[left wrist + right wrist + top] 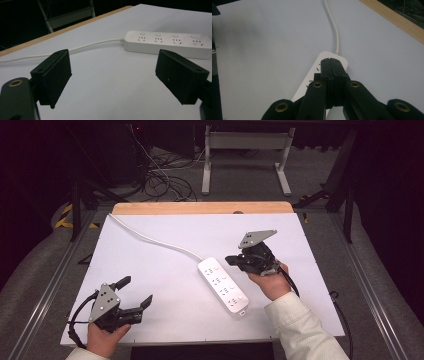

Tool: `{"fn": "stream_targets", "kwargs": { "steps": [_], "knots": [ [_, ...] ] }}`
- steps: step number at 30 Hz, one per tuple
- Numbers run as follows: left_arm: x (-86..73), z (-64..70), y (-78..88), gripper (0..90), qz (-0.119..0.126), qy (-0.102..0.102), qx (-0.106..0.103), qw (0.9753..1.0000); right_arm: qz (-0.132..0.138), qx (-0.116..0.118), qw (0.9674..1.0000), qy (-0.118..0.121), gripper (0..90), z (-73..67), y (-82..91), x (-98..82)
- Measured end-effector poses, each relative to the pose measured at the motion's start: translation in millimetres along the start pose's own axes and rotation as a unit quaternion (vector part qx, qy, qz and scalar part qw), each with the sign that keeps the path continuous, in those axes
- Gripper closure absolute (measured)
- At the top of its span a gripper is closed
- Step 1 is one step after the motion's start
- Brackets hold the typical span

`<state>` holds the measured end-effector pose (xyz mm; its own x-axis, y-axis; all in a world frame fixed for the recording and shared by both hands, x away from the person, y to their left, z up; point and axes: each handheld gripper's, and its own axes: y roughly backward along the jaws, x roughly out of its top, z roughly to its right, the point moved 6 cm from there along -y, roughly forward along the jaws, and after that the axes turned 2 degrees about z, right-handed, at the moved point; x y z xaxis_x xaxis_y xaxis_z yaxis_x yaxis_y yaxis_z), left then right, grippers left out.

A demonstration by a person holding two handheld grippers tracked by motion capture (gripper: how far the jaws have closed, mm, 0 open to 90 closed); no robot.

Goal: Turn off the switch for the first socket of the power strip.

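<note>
A white power strip with several sockets lies slantwise in the middle of the white board; its white cord runs to the far left corner. My right gripper hovers at the strip's right side, jaws pressed together with nothing between them. In the right gripper view those shut jaws point over the strip's cord end. My left gripper rests at the board's near left, jaws wide apart and empty. Between them, the left gripper view takes in the strip farther off.
A wooden strip edges the board's far side. Beyond it stand white table legs and tangled cables on the floor. Metal rails run along both sides of the table.
</note>
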<state>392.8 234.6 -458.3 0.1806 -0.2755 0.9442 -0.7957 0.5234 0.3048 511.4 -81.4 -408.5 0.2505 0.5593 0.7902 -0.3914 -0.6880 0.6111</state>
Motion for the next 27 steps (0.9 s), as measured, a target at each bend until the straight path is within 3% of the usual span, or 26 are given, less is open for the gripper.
{"fn": "stream_targets", "kwargs": {
  "steps": [13, 20, 23, 27],
  "knots": [
    [-0.2, 0.2, -0.1, 13.5, 0.000, 0.004, 0.000, 1.0000, -0.025, 0.004, 0.9997, 0.007, 90.0, 3.8, -18.9, 7.4],
    [-0.4, 0.2, -0.4, 13.5, 0.000, 0.004, 0.000, 1.0000, -0.025, 0.005, 0.9997, 0.006, 90.0, 4.5, -25.4, 10.1],
    [-0.5, 0.0, -0.3, 13.5, 0.000, 0.003, 0.000, 1.0000, -0.039, 0.017, 0.9991, 0.002, 90.0, 6.0, -31.1, 8.1],
    [-0.5, 0.4, -0.4, 13.5, -0.001, 0.003, -0.001, 1.0000, -0.061, 0.016, 0.9979, 0.013, 90.0, 7.3, -37.7, 6.6]
  ]
}}
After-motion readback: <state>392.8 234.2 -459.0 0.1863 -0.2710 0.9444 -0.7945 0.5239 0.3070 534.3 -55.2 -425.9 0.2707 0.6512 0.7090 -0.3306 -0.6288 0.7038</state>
